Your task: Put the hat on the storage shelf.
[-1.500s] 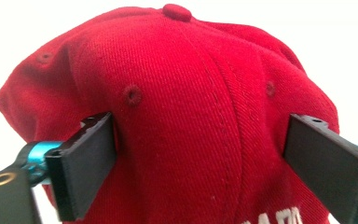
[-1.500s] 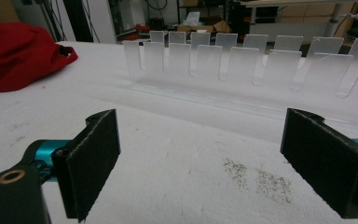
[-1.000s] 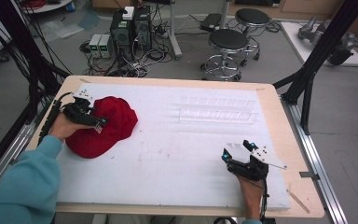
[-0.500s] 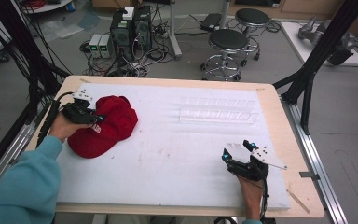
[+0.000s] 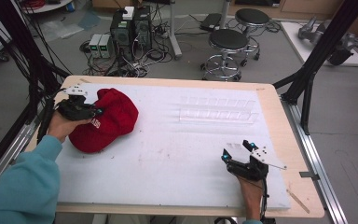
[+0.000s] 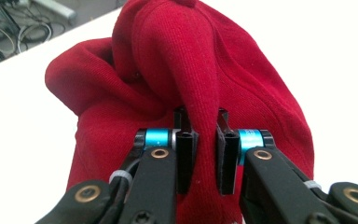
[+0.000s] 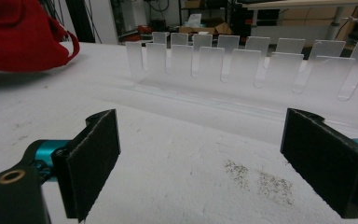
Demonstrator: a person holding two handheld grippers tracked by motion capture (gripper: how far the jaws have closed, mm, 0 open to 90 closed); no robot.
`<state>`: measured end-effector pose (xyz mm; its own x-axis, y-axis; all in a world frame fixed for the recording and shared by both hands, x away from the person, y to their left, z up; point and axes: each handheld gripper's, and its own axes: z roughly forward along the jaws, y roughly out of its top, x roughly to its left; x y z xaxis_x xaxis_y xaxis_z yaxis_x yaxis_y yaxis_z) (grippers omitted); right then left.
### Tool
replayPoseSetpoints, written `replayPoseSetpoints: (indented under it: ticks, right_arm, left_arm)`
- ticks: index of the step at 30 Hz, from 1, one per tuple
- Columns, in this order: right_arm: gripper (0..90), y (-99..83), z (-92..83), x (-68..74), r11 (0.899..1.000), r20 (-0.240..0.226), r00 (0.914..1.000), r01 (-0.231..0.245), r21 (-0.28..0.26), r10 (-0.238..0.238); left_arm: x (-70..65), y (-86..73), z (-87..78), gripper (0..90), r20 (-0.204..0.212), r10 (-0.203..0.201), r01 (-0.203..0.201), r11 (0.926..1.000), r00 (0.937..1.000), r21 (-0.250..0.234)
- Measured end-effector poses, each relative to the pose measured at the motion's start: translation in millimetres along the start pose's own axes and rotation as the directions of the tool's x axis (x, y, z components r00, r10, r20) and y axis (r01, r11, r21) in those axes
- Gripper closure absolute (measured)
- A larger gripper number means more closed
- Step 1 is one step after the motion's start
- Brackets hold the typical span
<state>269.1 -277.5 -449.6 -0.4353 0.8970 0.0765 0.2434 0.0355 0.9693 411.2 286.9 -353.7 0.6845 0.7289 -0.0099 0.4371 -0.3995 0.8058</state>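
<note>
Just one red cap (image 5: 103,120), pinched by left hand-held gripper (image 6: 206,140); right hand-held gripper (image 7: 200,163) wide open, empty.

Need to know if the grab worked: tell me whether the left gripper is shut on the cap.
Shut on it. The left gripper has a raised fold of the red cap pinched between its jaws.

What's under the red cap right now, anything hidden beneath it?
The red cap lies on the white mat, with the left gripper pinching a fold of its fabric. Only mat shows around its edges; whatever lies beneath is covered by the cloth.
</note>
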Motion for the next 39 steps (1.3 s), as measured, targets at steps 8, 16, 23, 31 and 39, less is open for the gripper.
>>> replayPoseSetpoints:
  ticks: [8, 16, 23, 31, 39]
  right_arm:
    - [10.7, 0.0, 0.1, -0.4, 1.0, 0.008, 1.0, 0.003, -0.003, -0.003]
    - [10.7, 0.2, 0.0, -0.8, 1.0, 0.007, 0.9999, -0.015, -0.001, 0.015]
    - [10.8, 0.5, 0.2, -2.9, 1.0, -0.001, 0.9996, -0.027, 0.002, 0.027]
    - [10.7, 1.4, 0.0, -1.8, 1.0, -0.004, 0.9998, -0.021, 0.002, 0.021]
    - [10.7, 10.6, -1.9, 4.5, 1.0, -0.029, 0.9992, -0.027, 0.004, 0.027]
  left_arm:
    - [-18.6, 24.5, -6.9, 83.0, 0.003, 0.047, -0.047, 0.9976, 0.9989, -0.051]
    - [-42.1, 49.1, -4.2, 83.0, 0.052, 0.062, -0.056, 0.9924, 0.9967, -0.109]
    - [-68.5, 68.3, 4.5, 83.0, 0.114, 0.122, -0.101, 0.9797, 0.9859, -0.173]
    - [-98.4, 83.7, 22.7, 83.1, 0.179, 0.163, -0.125, 0.97, 0.9703, -0.209]
    - [-124.6, 94.1, 37.5, 83.1, 0.229, 0.172, -0.114, 0.9623, 0.9581, -0.247]
